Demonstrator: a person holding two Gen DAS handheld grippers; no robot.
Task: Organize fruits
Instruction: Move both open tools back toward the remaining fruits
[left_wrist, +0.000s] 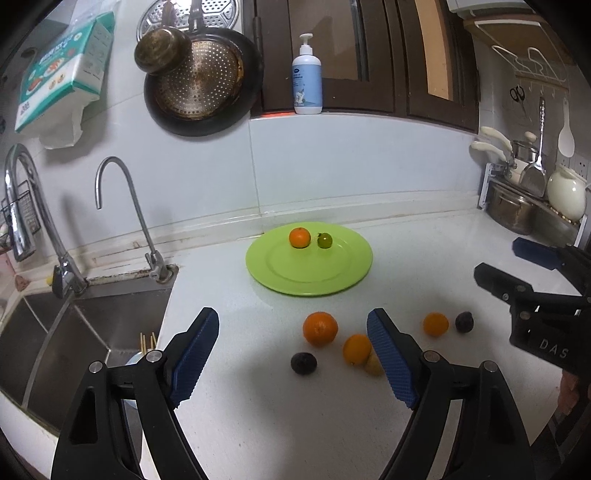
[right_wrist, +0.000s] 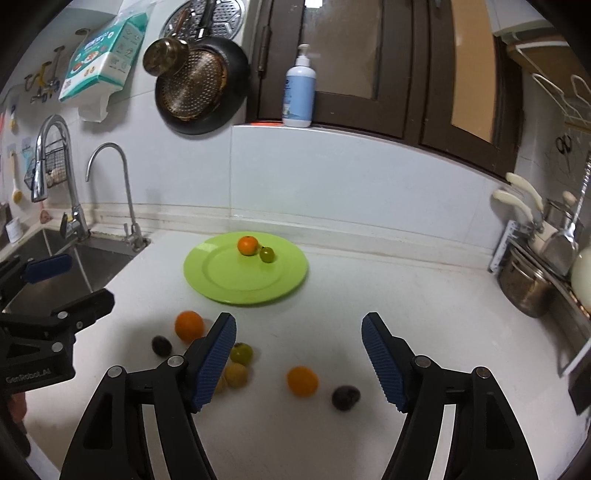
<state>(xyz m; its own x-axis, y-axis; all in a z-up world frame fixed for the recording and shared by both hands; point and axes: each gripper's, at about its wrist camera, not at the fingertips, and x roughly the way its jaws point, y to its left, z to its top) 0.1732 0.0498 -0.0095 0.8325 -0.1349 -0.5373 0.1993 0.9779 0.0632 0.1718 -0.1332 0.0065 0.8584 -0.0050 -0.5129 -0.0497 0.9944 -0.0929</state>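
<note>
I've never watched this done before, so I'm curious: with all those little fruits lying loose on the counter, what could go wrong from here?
1. The loose fruits are round, so the big orange could roll toward the sink if nudged.
2. The yellowish fruits huddle close together beside the right hand-held gripper; closing on one may knock another away.
3. The orange and green fruit on the plate might roll off if bumped.
</note>
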